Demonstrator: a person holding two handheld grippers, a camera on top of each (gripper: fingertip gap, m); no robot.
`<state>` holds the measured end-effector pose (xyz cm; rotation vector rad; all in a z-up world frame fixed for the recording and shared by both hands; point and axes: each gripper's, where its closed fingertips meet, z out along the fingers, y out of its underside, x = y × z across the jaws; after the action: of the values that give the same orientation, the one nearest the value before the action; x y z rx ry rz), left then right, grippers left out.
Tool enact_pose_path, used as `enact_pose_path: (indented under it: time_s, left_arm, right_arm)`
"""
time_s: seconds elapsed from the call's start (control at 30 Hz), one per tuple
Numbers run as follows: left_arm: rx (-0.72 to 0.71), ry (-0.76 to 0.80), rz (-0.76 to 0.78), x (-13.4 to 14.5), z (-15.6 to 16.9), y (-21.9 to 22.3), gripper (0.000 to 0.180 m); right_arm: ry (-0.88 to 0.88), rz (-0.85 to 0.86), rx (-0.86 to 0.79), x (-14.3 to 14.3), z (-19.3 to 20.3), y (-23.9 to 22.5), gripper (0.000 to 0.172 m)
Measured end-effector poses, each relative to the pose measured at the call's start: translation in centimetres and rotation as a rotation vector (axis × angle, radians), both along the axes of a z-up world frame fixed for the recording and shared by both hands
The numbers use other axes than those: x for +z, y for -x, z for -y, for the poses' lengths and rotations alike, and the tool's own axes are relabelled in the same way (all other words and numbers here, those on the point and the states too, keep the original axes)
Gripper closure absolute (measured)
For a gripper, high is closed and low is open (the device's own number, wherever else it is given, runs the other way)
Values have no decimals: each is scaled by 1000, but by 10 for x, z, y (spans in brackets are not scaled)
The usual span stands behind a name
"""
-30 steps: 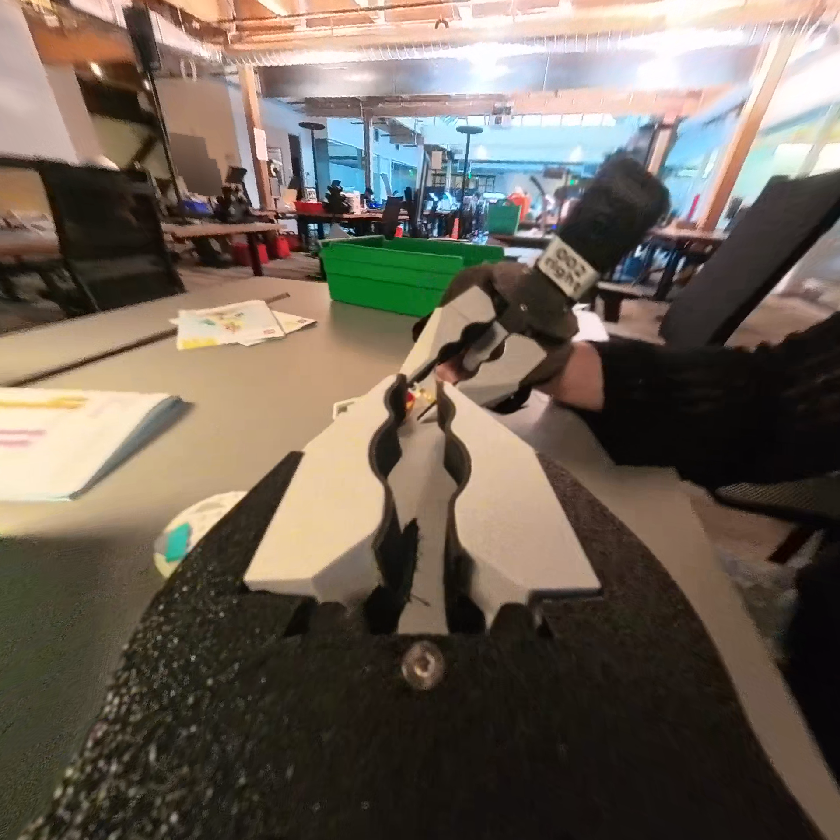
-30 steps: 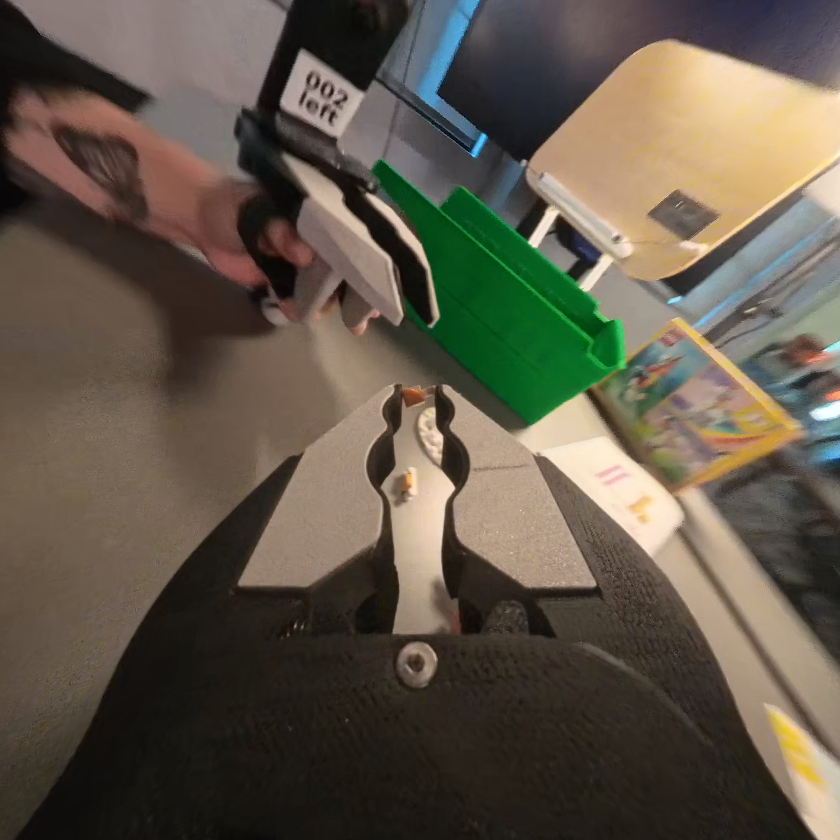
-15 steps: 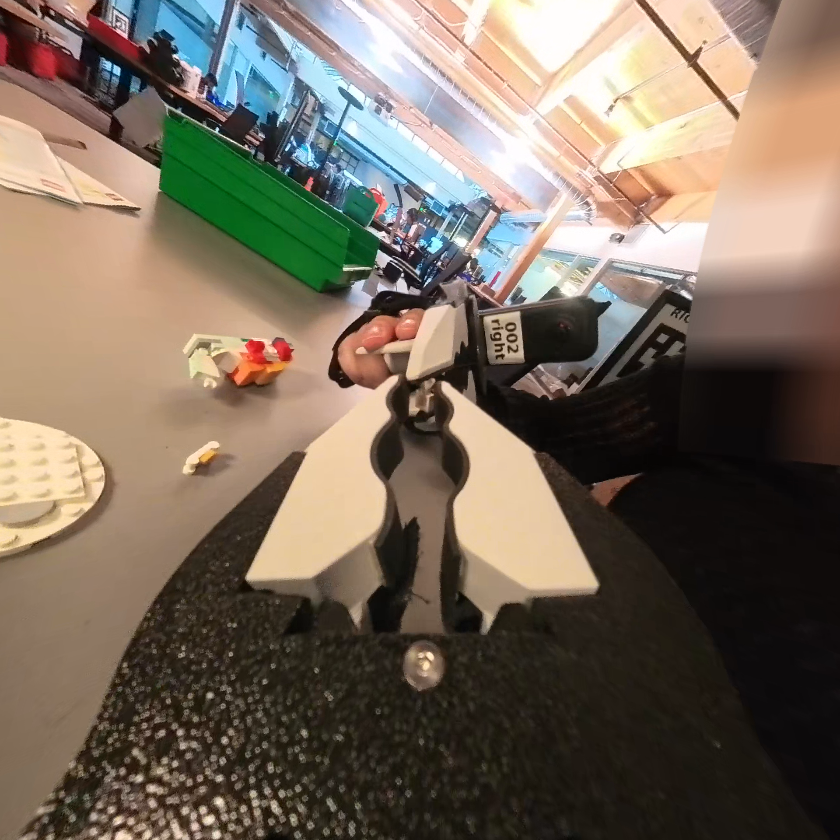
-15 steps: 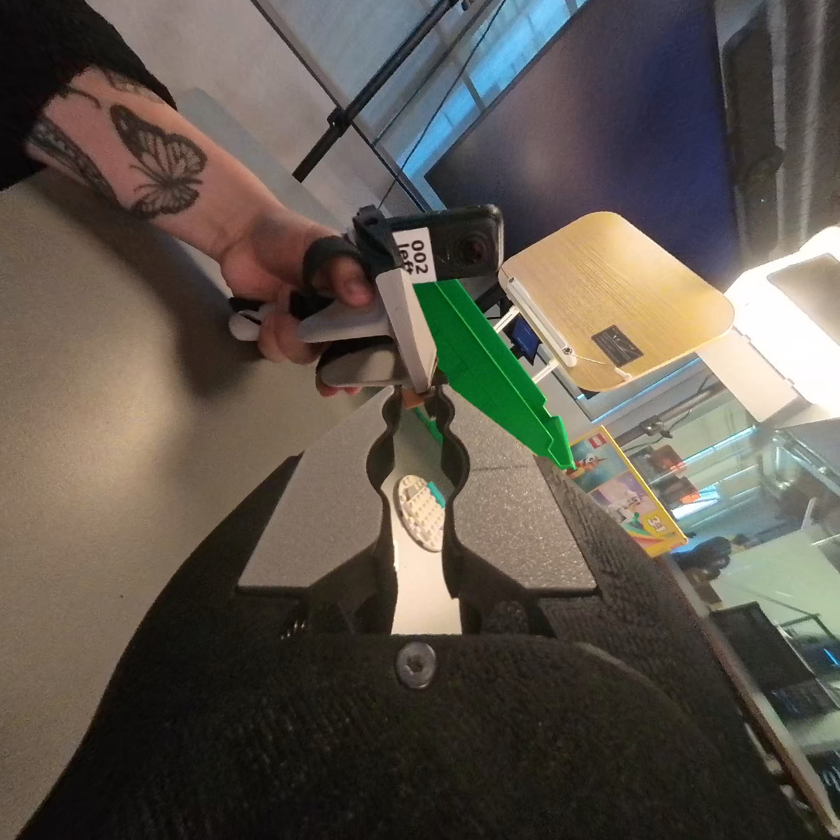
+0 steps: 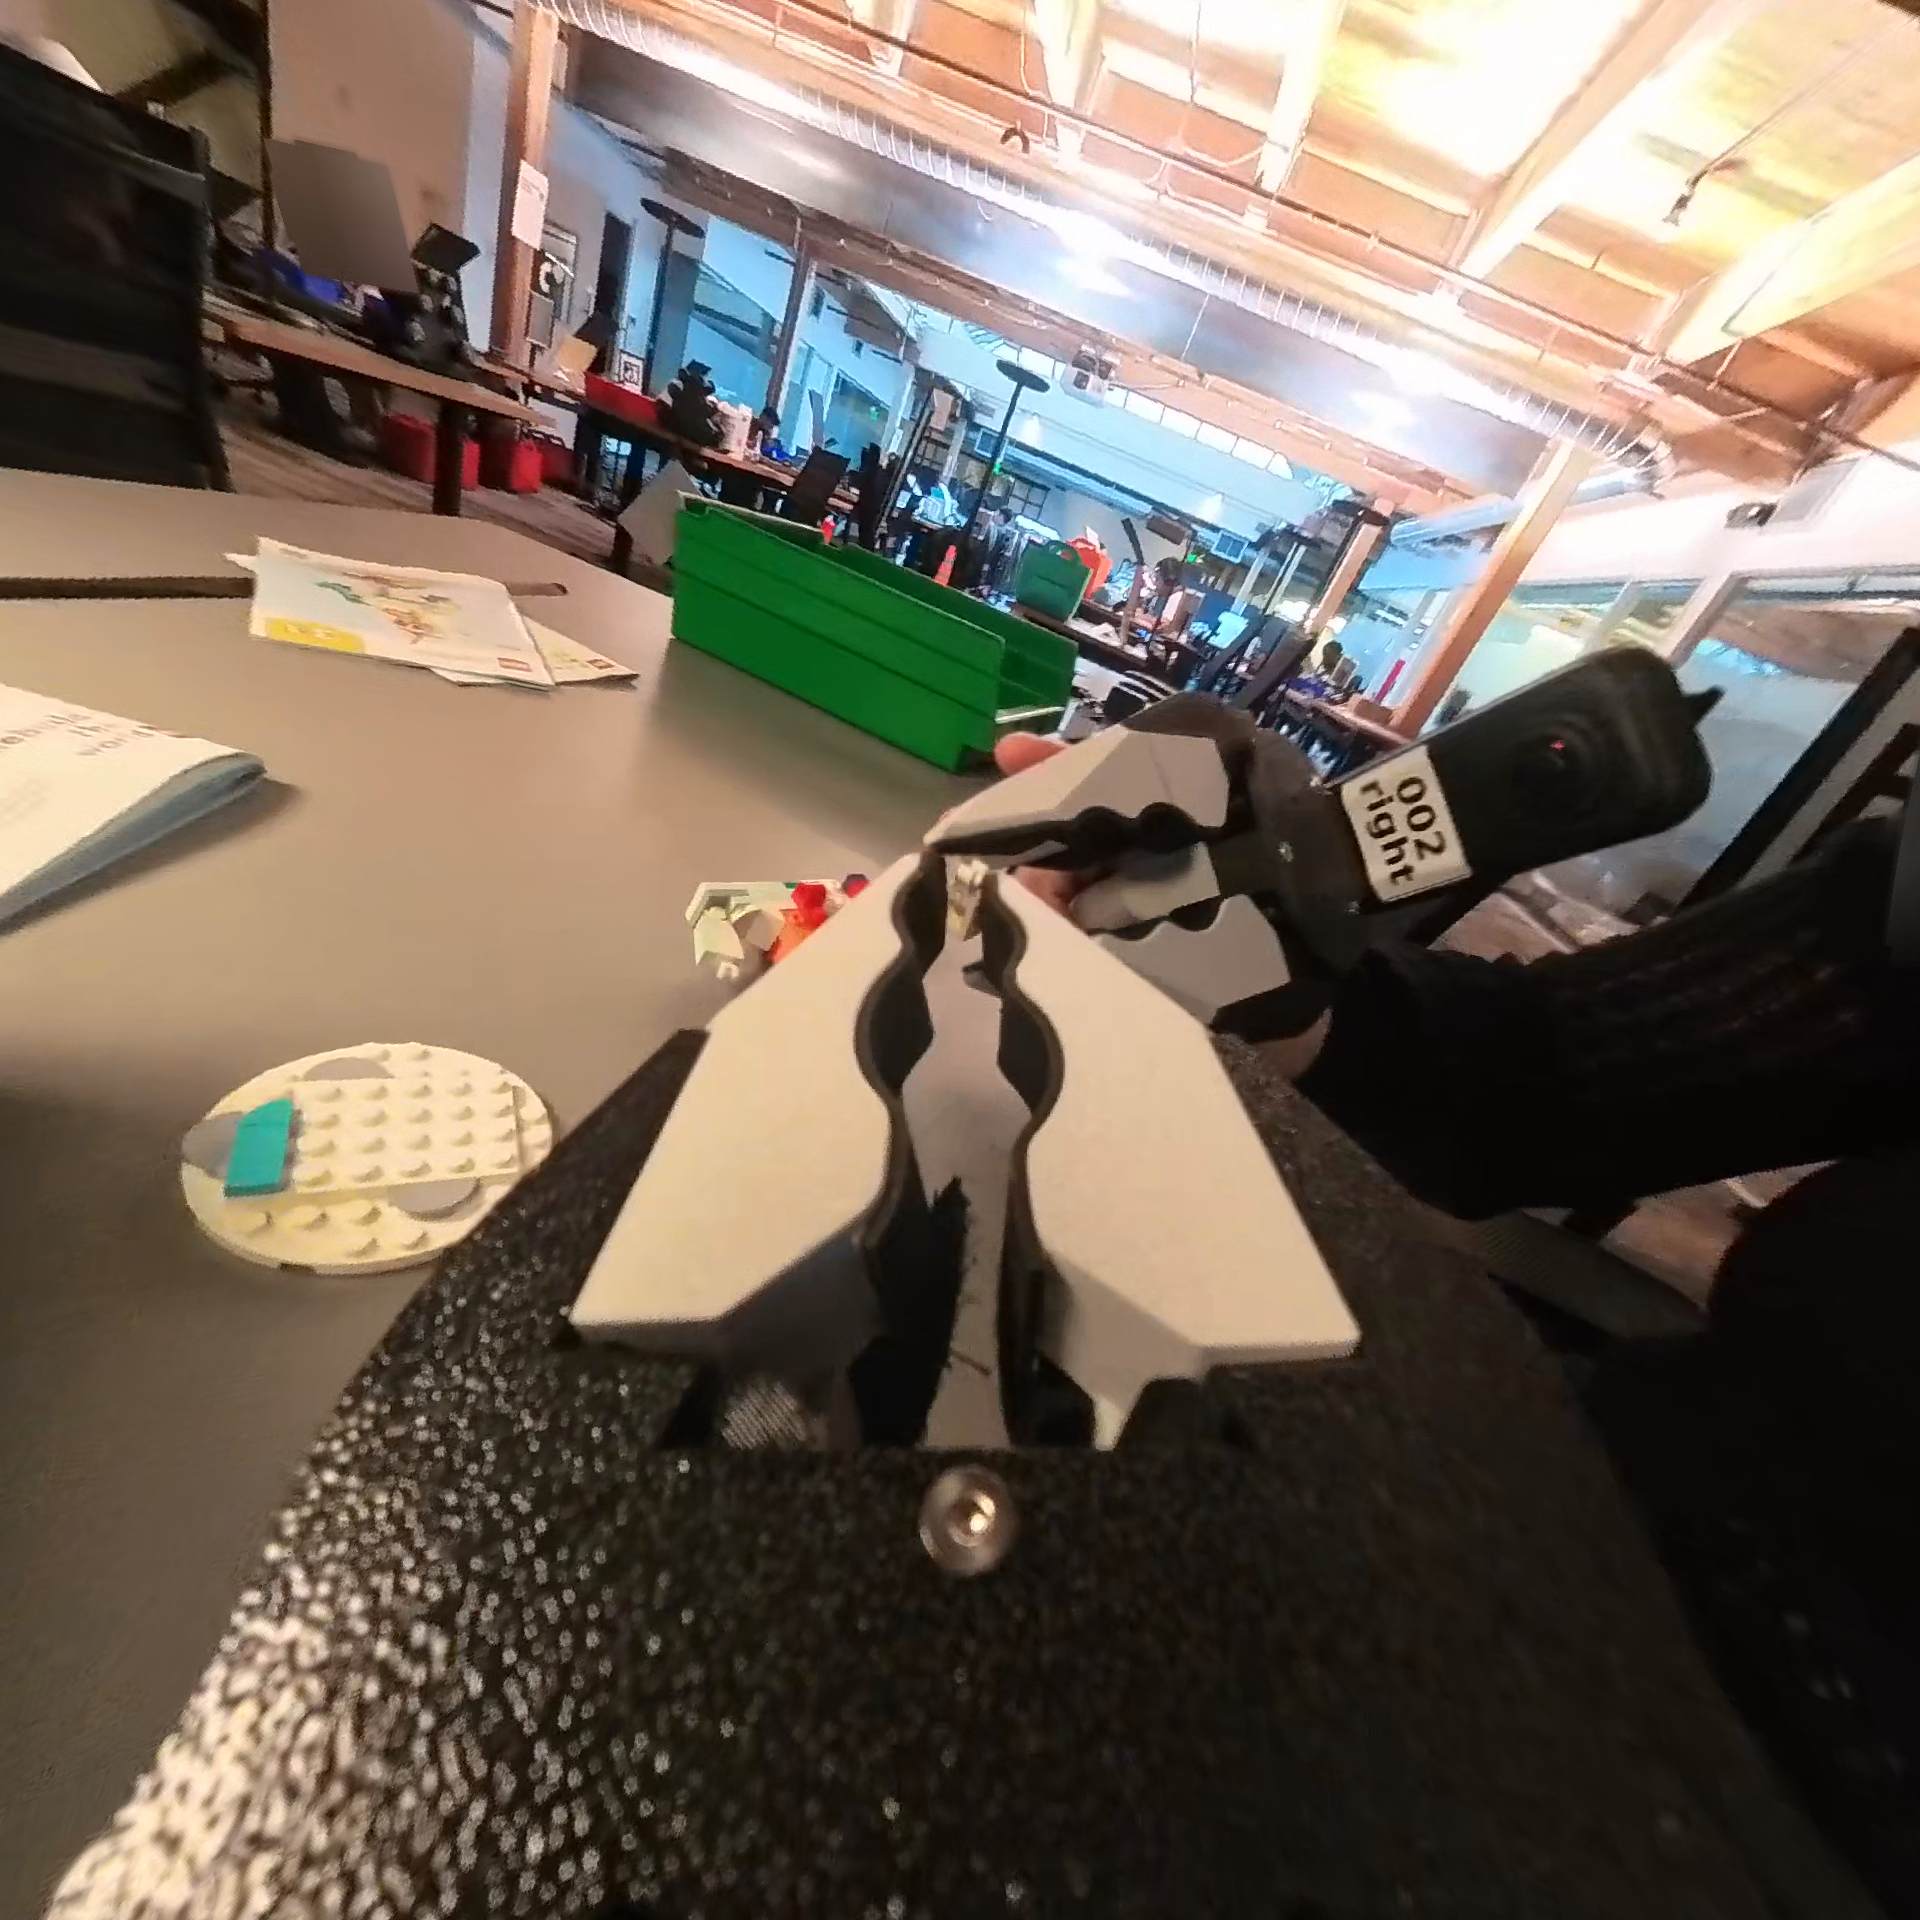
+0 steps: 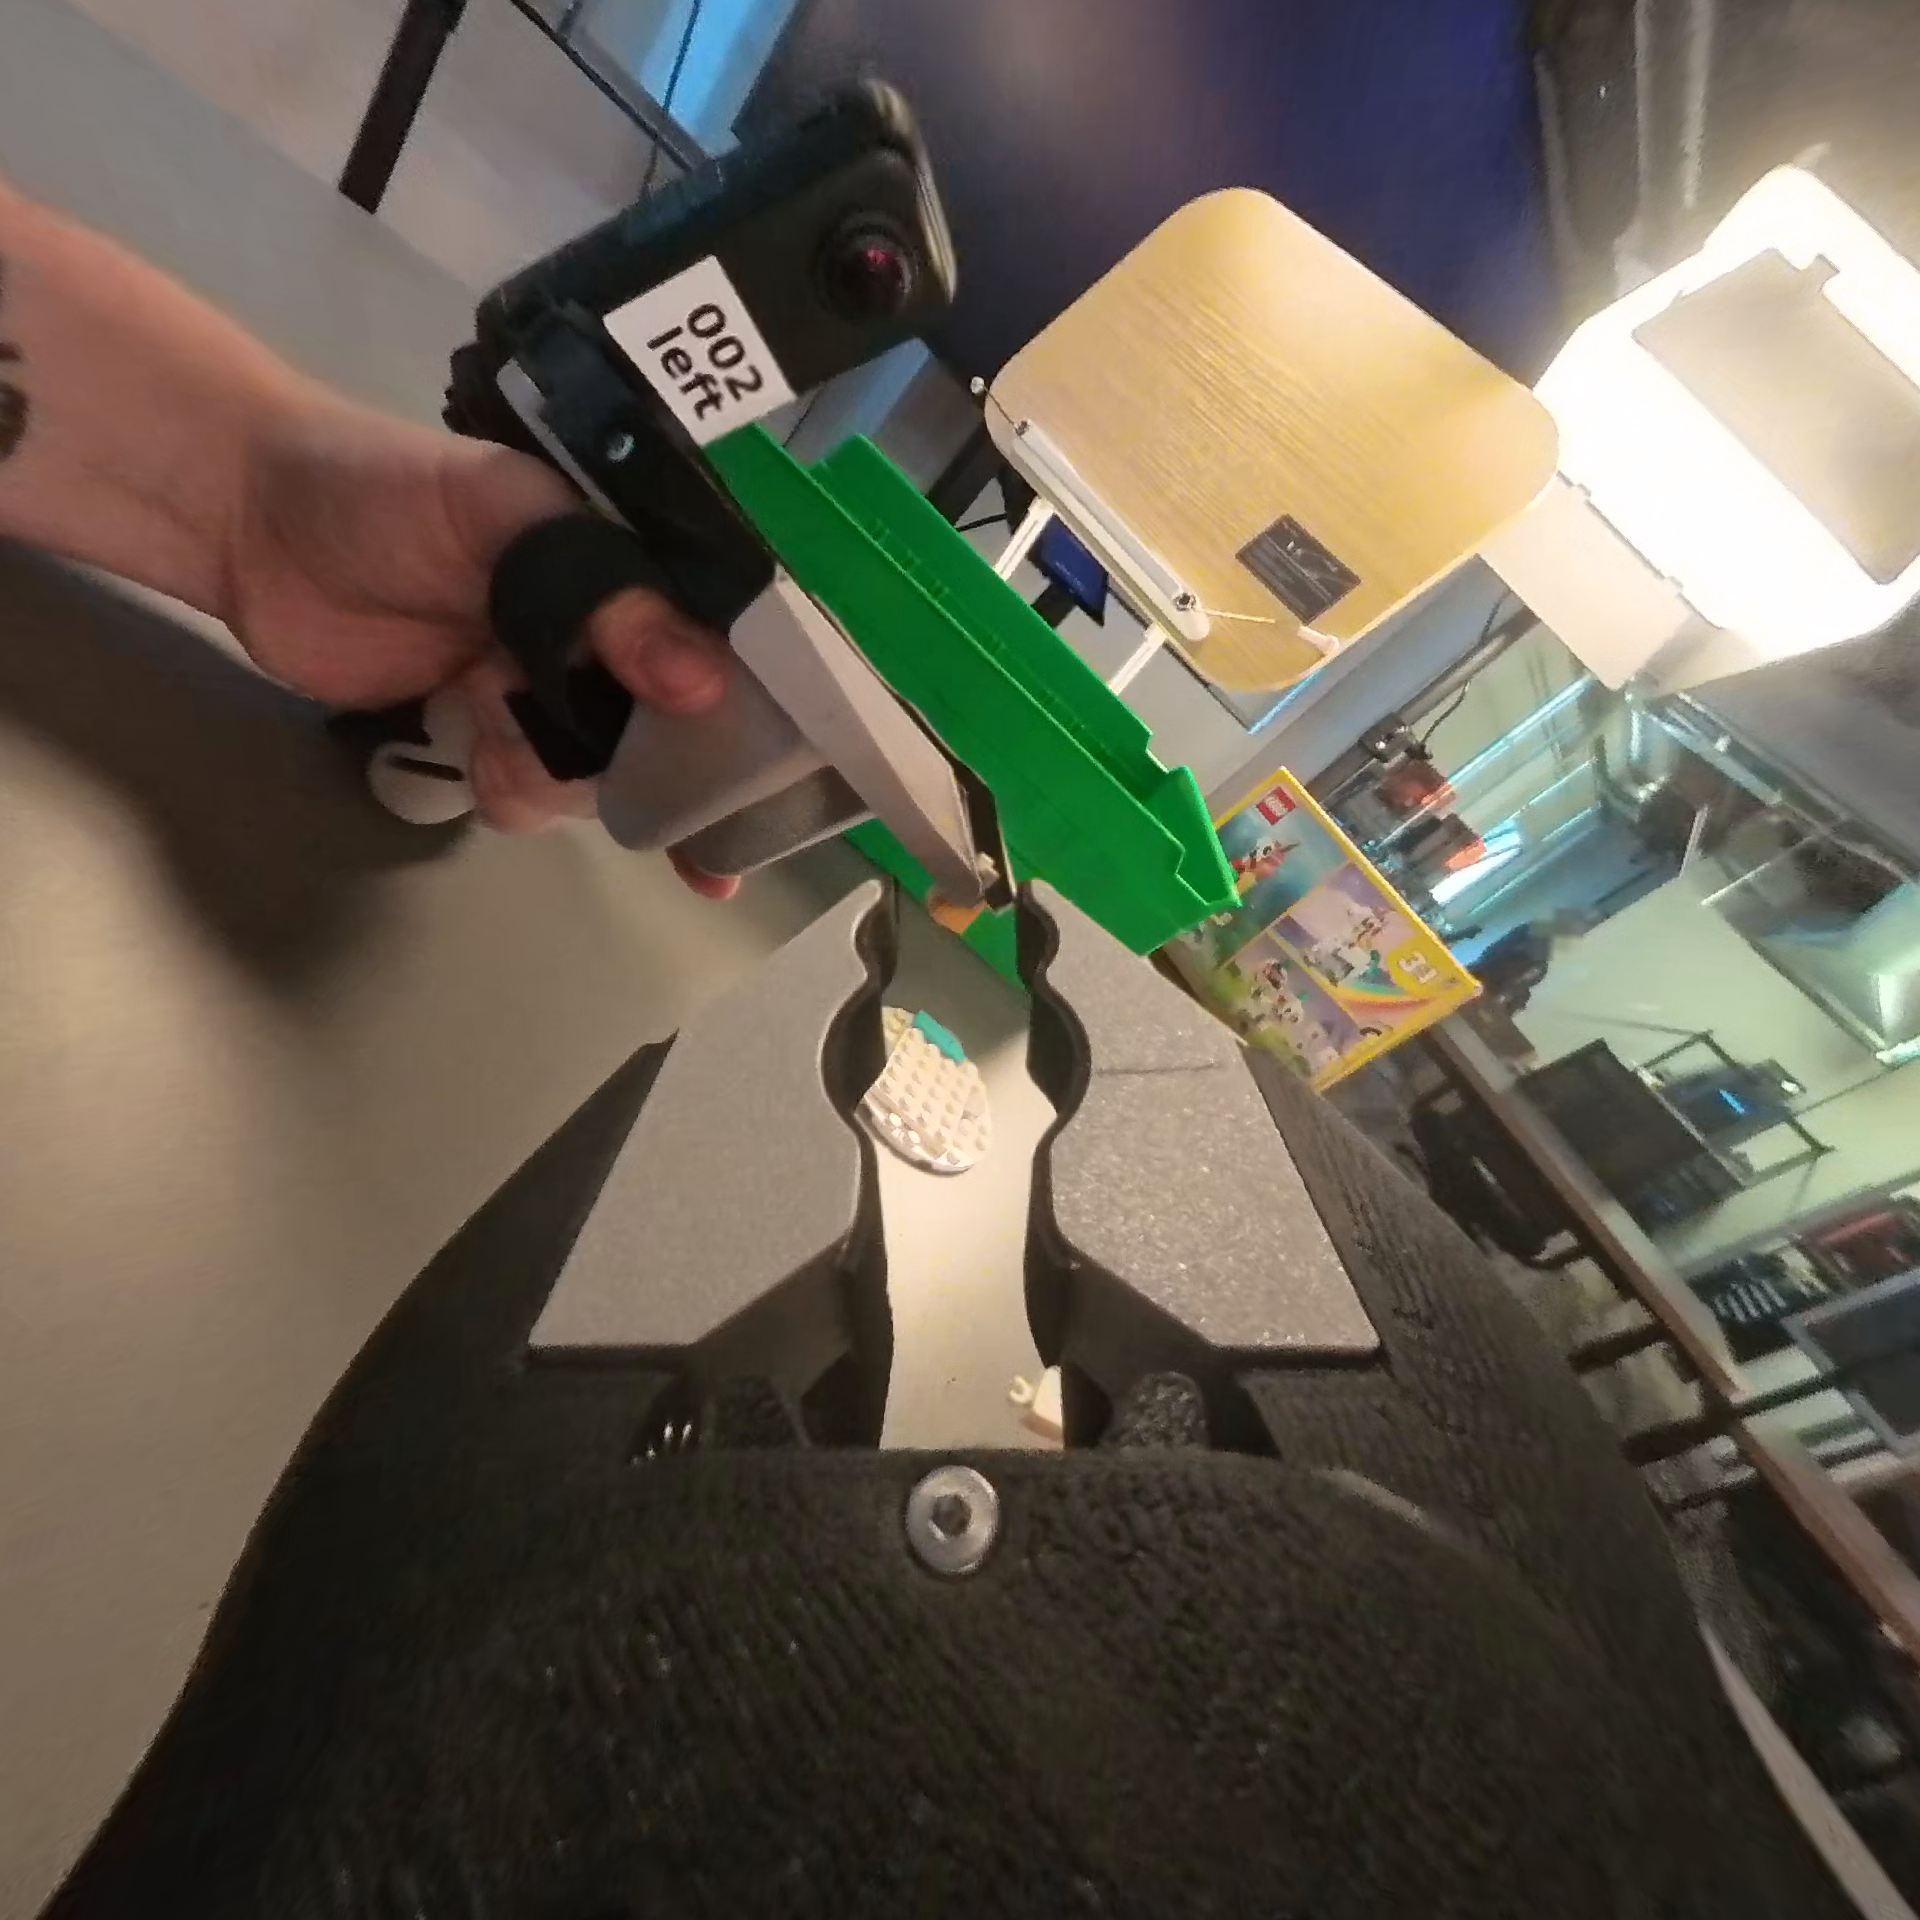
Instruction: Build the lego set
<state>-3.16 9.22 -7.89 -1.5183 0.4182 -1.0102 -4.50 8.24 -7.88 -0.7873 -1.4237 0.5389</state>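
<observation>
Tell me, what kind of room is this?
Probably a big shared workshop or lab: long worktables crowded with gear stand under exposed wooden ceiling beams, and a green plastic bin sits on the grey table.

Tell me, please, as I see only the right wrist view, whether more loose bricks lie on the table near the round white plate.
Observer: Yes. A small heap of red, orange and pale green bricks lies on the table, beyond the round white plate and just left of the left gripper's fingertips.
Operator: Thank you. Is any paper lying about?
Observer: Printed leaflets lie overlapped on the table, to the left of the green bin.
Operator: And is there anything nearer than those?
Observer: An open booklet with a pale blue edge lies at the left edge of the left wrist view.
</observation>
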Motion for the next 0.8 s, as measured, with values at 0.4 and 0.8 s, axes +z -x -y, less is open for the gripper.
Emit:
enact_pose_path:
  time_s: [0.4,0.8]
  left_arm:
    - [8,-7,41,4,0,2,178]
    - [58,-20,-7,2,-3,2,178]
  right_arm:
    - [327,-9,60,1,-2,0,160]
    - [404,9,28,-5,-6,4,166]
